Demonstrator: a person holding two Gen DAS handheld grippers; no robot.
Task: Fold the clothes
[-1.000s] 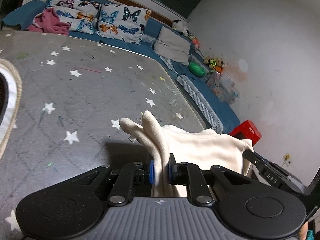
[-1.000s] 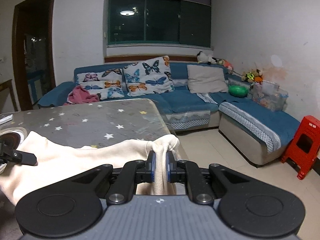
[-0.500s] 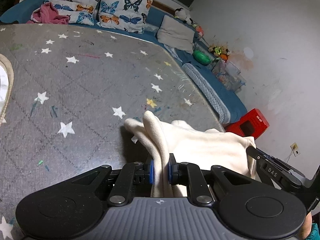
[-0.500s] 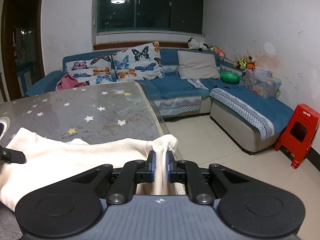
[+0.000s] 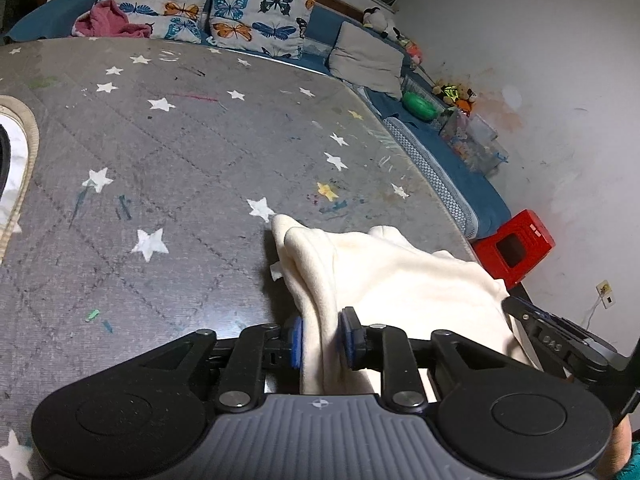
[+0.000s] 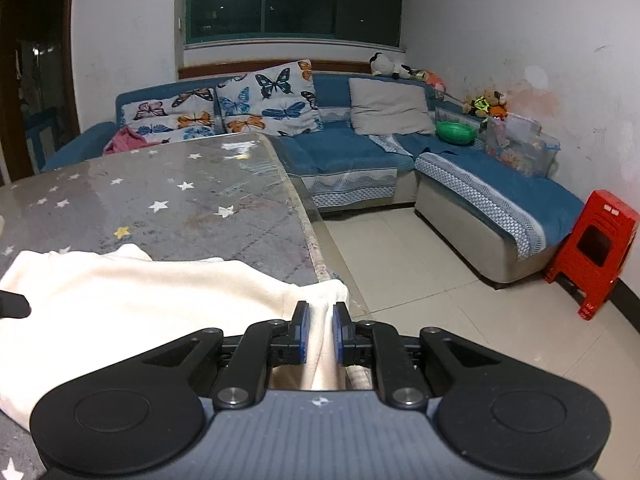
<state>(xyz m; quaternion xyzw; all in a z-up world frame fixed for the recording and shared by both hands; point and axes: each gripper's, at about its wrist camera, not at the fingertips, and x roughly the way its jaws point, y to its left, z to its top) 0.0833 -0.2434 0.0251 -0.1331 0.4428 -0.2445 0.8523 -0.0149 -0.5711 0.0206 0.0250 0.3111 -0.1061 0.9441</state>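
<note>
Both grippers have carried the cream garment point(image 5: 392, 280) lower onto the star-patterned bench point(image 5: 180, 160), left gripper point(image 5: 320, 340) and right gripper point(image 6: 319, 332) jaws each clamped on a bunched edge.

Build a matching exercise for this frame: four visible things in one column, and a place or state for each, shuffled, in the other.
Things:
1. cream garment
2. red stool
3. pink cloth
4. green bowl

Places or states:
A. on the sofa seat beside a clear plastic box
B. on the tiled floor by the wall
C. clamped in the left hand-held gripper and the right hand-held gripper
D. bunched on the sofa next to the butterfly cushions

Pairs: 1-C, 2-B, 3-D, 4-A
</note>
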